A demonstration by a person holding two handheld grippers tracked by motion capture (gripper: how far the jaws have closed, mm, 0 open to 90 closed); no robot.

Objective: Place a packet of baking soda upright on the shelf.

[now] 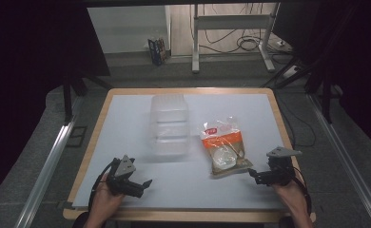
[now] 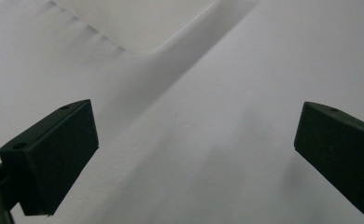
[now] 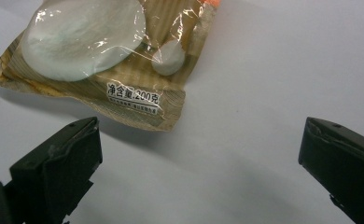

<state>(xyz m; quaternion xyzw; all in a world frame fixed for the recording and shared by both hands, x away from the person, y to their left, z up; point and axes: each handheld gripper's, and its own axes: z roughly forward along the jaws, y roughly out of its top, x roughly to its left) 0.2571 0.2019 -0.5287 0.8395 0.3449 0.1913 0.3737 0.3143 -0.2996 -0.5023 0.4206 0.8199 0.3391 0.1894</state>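
A clear plastic container [image 1: 170,123] stands in the middle of the white table [image 1: 126,118]; its pale corner [image 2: 138,23] appears at the top of the left gripper view. To its right lies a brown and orange food bag [image 1: 224,147] with white round pieces inside [image 3: 101,56]. My left gripper [image 1: 143,186] rests near the front left edge, open and holding nothing [image 2: 194,154], some way short of the container. My right gripper [image 1: 253,176] is at the front right, open [image 3: 199,163], with the bag's near corner just beyond its jaws and not between them.
The table has a wooden rim [image 1: 188,90]. Metal rails [image 1: 50,161] run along the floor on both sides. Behind the table are a desk frame [image 1: 231,33] and loose cables [image 1: 250,45] on the floor.
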